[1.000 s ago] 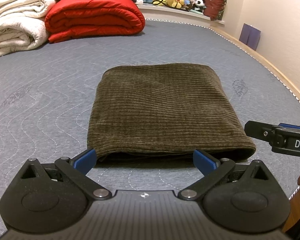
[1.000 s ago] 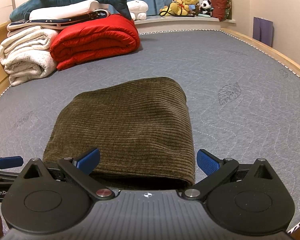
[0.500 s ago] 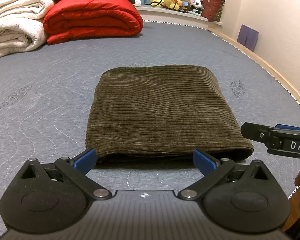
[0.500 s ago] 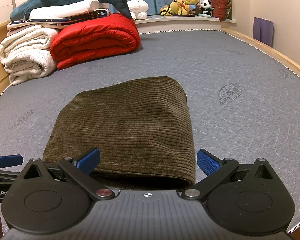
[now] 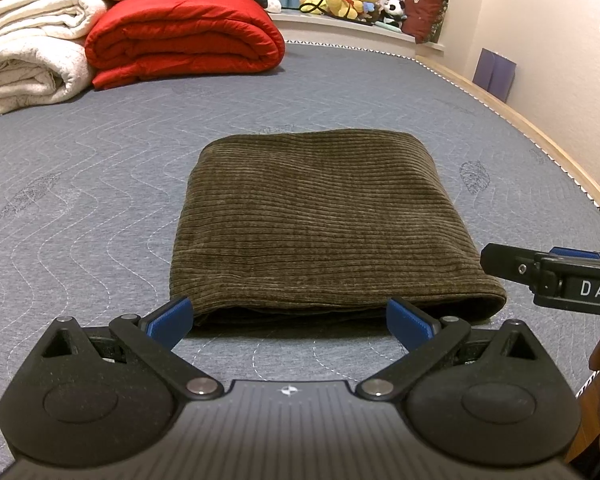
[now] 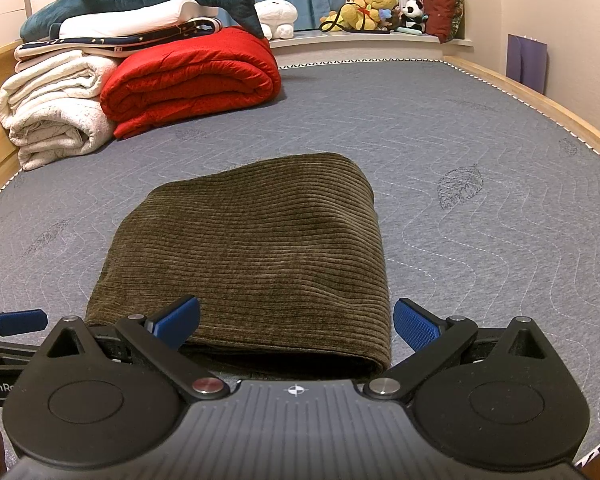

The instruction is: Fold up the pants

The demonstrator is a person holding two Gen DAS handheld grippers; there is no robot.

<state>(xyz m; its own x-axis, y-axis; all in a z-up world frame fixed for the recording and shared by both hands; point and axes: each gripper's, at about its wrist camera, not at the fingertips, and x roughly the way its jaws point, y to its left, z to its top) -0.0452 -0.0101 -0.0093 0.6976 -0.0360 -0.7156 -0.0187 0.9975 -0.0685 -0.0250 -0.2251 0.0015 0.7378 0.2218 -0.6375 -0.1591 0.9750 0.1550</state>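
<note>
On the grey quilted mattress [image 5: 100, 184] | we see folded olive-brown corduroy pants [image 5: 324, 224] just ahead of left hand-held gripper [image 5: 290, 320], right hand-held gripper [image 6: 296, 322] | both spread wide, holding nothing.

The pants [image 5: 324, 224] are olive-brown, wide-ribbed corduroy, folded into a compact, roughly rectangular bundle of several layers. They lie flat on the grey quilted bed [image 5: 100, 184], the ribs running crosswise. The far end is a smooth rounded fold; the near end shows stacked layer edges with a dark gap beneath the top layer. The top surface bulges softly, with no loose leg trailing out.
</note>
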